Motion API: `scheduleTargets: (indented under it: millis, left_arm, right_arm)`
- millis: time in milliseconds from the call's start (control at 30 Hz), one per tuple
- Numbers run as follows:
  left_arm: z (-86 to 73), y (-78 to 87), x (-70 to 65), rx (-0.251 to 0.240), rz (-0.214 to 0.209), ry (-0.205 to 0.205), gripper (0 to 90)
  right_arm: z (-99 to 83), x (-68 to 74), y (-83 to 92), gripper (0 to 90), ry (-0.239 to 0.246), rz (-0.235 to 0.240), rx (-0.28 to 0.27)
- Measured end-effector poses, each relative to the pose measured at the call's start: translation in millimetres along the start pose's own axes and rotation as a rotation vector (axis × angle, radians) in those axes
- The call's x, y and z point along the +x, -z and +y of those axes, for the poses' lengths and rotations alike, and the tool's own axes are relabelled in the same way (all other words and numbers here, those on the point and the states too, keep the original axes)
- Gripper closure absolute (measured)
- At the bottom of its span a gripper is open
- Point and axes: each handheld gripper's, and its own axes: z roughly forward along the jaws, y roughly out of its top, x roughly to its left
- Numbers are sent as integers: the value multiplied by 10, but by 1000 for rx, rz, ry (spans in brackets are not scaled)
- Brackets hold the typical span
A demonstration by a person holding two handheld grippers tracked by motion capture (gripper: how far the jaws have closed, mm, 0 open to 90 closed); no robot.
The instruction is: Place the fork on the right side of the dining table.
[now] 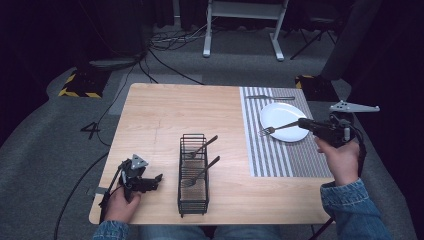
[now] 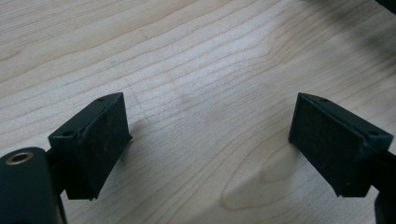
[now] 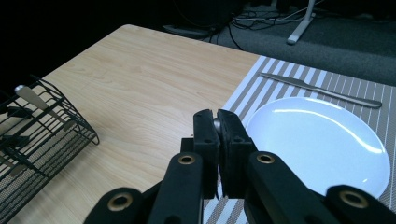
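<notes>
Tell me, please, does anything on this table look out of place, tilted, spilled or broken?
Nothing looks spilled or broken. The white plate sits flat on the striped placemat, with a knife beyond it. The right gripper holds a fork above the plate. Two utensils lean in the wire basket, which stands upright. The left gripper rests open on the table.

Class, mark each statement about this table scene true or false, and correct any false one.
1. The right claw holds a fork. True.
2. The left claw grips a spoon. False: its jaws stand apart, with bare table between them.
3. A knife lies on the striped placemat beyond the white plate. True.
4. The wire basket sits on the placemat. False: it stands on bare wood, left of the placemat.
</notes>
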Motion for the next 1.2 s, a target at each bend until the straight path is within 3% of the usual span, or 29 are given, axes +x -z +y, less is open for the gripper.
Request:
scheduleTargets:
  millis: [567,767,1200]
  left_arm:
    - [3,0,6,2,2,-3,122]
    - [3,0,6,1,2,-2,122]
    - [3,-1,5,0,2,-1,122]
  right_arm:
    - [-285,-175,-291,869,-63,-12,75]
    - [-326,-213,-331,869,-78,-19,104]
    - [-385,-291,-344,868,-109,-10,113]
